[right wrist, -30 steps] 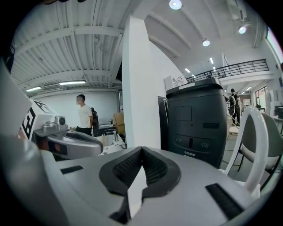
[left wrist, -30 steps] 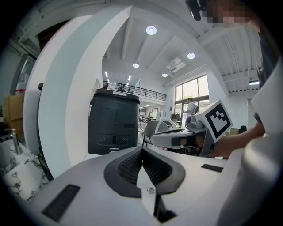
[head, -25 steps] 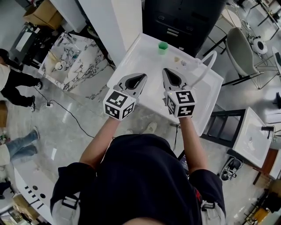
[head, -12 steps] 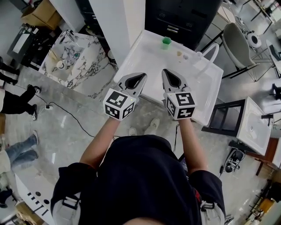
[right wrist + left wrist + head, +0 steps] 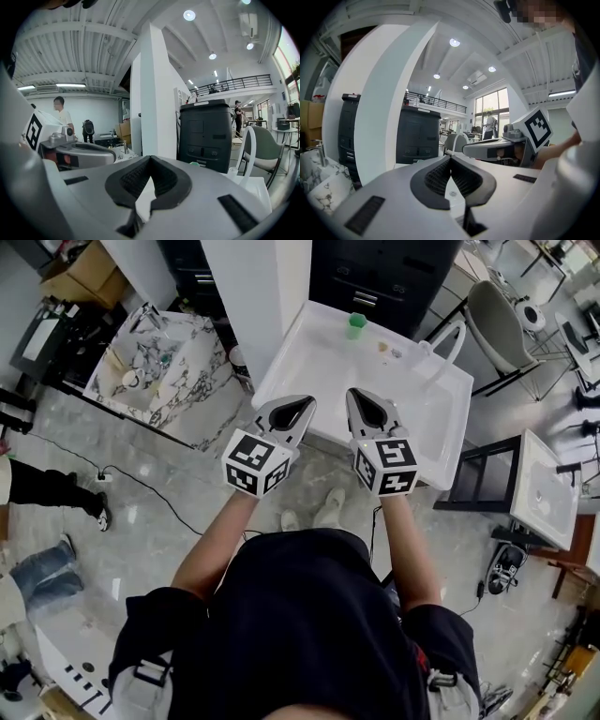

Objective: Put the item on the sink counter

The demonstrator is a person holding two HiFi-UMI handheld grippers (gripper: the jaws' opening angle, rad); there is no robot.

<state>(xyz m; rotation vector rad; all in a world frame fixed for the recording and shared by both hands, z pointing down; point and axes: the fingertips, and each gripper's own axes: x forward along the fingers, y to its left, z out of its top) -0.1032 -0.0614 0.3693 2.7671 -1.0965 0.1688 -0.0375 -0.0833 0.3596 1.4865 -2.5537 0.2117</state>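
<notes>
The white sink counter (image 5: pixel 412 418) stands ahead of me in the head view, with a curved white faucet (image 5: pixel 448 337) at its right. A small green cup (image 5: pixel 355 324) stands near its far edge, and two tiny objects (image 5: pixel 382 347) lie beside it. My left gripper (image 5: pixel 304 403) and right gripper (image 5: pixel 355 395) hover side by side over the counter's near edge. Both are shut and empty. The left gripper view shows the left gripper (image 5: pixel 451 158) with its pads meeting. The right gripper (image 5: pixel 149 159) looks the same in its own view.
A white pillar (image 5: pixel 253 287) and a black cabinet (image 5: pixel 394 277) stand behind the counter. A marble-patterned basin unit (image 5: pixel 155 362) is at the left, a grey chair (image 5: pixel 495 324) at the far right. A black rack (image 5: pixel 480 486) and another white sink (image 5: pixel 546 502) stand right. A person's legs (image 5: pixel 52 486) are at the left.
The sink counter has slid up and away in the head view; the grippers now sit over its near edge instead of its middle. The people at the left have shifted.
</notes>
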